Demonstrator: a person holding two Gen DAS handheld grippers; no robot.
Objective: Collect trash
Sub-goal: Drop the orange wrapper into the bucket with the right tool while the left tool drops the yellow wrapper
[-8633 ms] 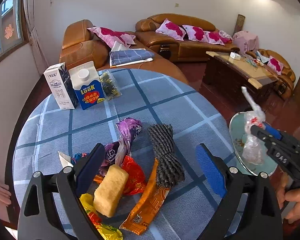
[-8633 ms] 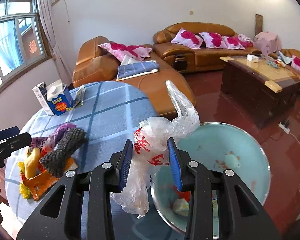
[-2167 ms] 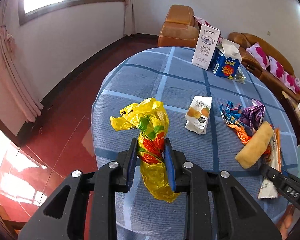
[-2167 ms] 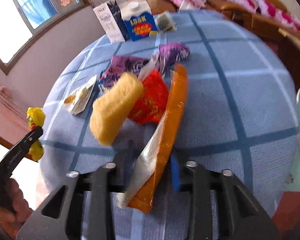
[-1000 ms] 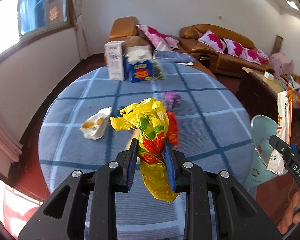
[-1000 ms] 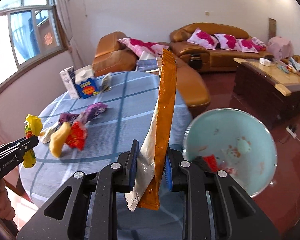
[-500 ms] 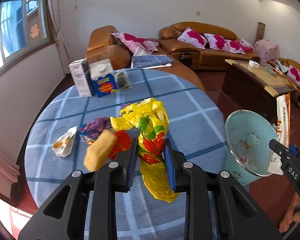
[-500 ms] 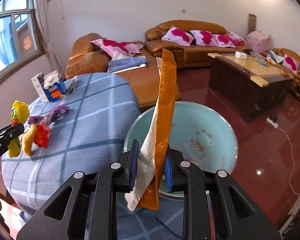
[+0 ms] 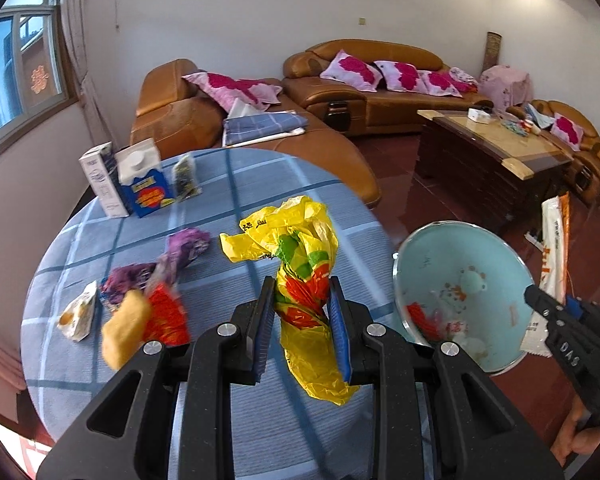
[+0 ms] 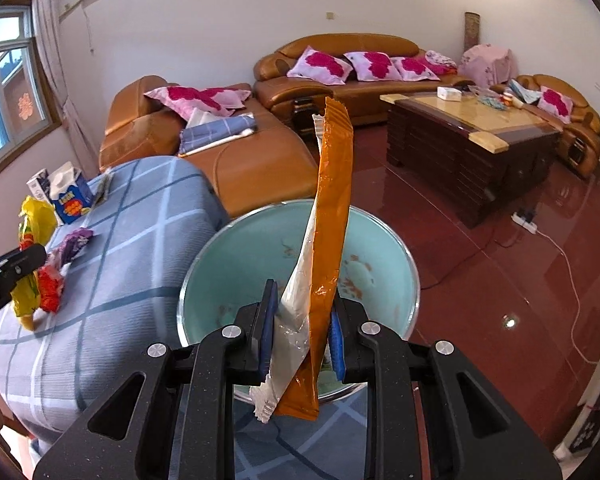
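My left gripper (image 9: 302, 322) is shut on a crumpled yellow plastic bag (image 9: 296, 248) and holds it above the blue checked table (image 9: 252, 184). My right gripper (image 10: 302, 326) is shut on a long orange and white wrapper (image 10: 328, 216), held upright just above the light blue trash bin (image 10: 228, 264). In the left wrist view the bin (image 9: 496, 256) stands right of the table with some trash inside, and the right gripper (image 9: 540, 300) with the wrapper (image 9: 556, 240) is at its right rim. Purple and red wrappers (image 9: 168, 272), a yellow sponge-like piece (image 9: 120, 328) and a small white packet (image 9: 76, 314) lie on the table.
Two cartons (image 9: 136, 176) and a small dark packet (image 9: 186, 178) stand at the table's far edge. Brown leather sofas (image 9: 380, 84) with pink cushions and a dark coffee table (image 9: 492, 152) are behind. The floor (image 10: 500, 280) is glossy red.
Both grippers have moved right toward the bin. The right gripper with the orange wrapper now sits directly over the bin's opening; the left still holds the yellow bag.
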